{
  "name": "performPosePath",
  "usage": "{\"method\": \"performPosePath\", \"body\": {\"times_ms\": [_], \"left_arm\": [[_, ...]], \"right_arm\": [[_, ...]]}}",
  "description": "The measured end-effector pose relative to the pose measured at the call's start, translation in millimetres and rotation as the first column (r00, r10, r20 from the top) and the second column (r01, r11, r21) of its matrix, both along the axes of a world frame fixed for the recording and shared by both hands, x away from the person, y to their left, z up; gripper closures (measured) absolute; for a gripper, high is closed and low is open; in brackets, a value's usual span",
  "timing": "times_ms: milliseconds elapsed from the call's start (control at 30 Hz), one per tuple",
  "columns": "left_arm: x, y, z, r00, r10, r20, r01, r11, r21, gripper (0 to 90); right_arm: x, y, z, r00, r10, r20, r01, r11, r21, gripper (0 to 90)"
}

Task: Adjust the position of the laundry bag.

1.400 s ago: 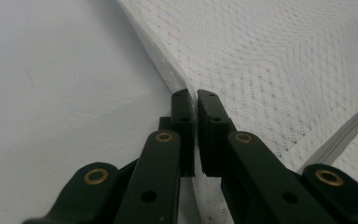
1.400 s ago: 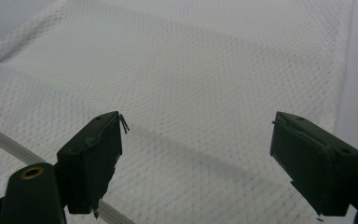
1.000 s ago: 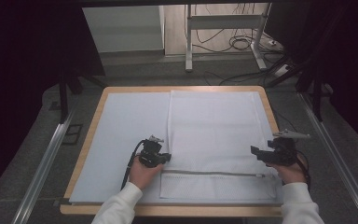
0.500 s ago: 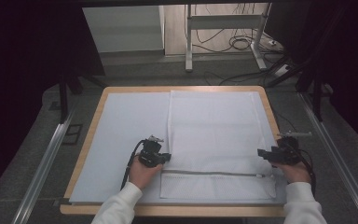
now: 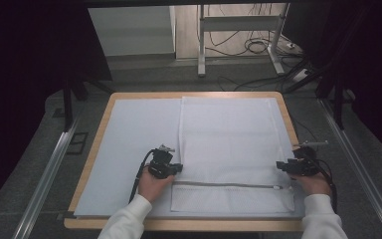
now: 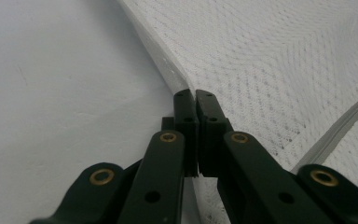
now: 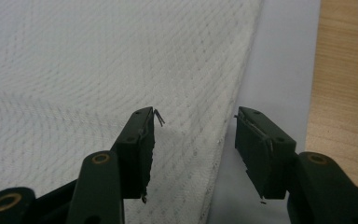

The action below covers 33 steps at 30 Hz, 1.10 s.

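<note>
A white mesh bag (image 5: 229,139) lies flat on a pale sheet (image 5: 139,129), and its zipper (image 5: 224,185) runs across near the front end. My left gripper (image 5: 179,168) sits at the bag's left edge just above the zipper. In the left gripper view, this gripper (image 6: 192,93) is shut on that edge of the bag (image 6: 270,56). My right gripper (image 5: 280,166) is at the bag's right edge. In the right gripper view its jaws (image 7: 195,113) have just been closing and stand apart, straddling the bag's edge (image 7: 98,60) without pressing it.
The sheet covers a table with a wooden rim (image 5: 194,94), which also shows beside the right jaw (image 7: 340,70). Metal rails (image 5: 45,174) run along both sides of the table. Cables and a stand's legs (image 5: 248,45) lie on the floor behind.
My right gripper has sunk slightly onto the bag's right edge and its jaws have narrowed. The left gripper and the bag have stayed put.
</note>
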<state>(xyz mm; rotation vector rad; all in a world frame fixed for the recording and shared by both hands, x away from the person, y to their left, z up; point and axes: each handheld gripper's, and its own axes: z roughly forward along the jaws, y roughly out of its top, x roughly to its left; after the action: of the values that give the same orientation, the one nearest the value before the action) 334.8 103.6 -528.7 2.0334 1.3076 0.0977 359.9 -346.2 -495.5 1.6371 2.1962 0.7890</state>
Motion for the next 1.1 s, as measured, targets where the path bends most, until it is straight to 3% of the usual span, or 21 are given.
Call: {"method": "performPosePath", "body": {"times_ms": [333, 533, 700, 1100], "left_arm": [[-0.6, 0.7, 1.0, 1.0, 0.006, 0.008, -0.006, 0.9999, -0.01, 89.0], [-0.7, 0.8, 1.7, 0.9999, 0.007, 0.009, -0.007, 0.9999, -0.01, 89.0], [-0.7, 1.3, 2.4, 0.9999, 0.006, 0.01, -0.006, 0.9999, -0.012, 89.0], [-0.1, 4.5, 2.7, 0.9999, 0.008, 0.01, -0.008, 0.9997, -0.024, 89.2]], "right_arm": [[0.4, 3.0, -4.7, 0.9996, 0.019, -0.021, -0.02, 0.999, -0.037, 54.5], [-0.9, 8.5, -3.8, 0.9989, 0.044, -0.014, -0.045, 0.993, -0.108, 71.5], [-0.7, 13.2, -3.7, 0.9982, 0.059, -0.008, -0.059, 0.99, -0.129, 84.8], [-1.0, 11.2, -3.1, 0.9985, 0.054, -0.007, -0.055, 0.995, -0.084, 86.8]]}}
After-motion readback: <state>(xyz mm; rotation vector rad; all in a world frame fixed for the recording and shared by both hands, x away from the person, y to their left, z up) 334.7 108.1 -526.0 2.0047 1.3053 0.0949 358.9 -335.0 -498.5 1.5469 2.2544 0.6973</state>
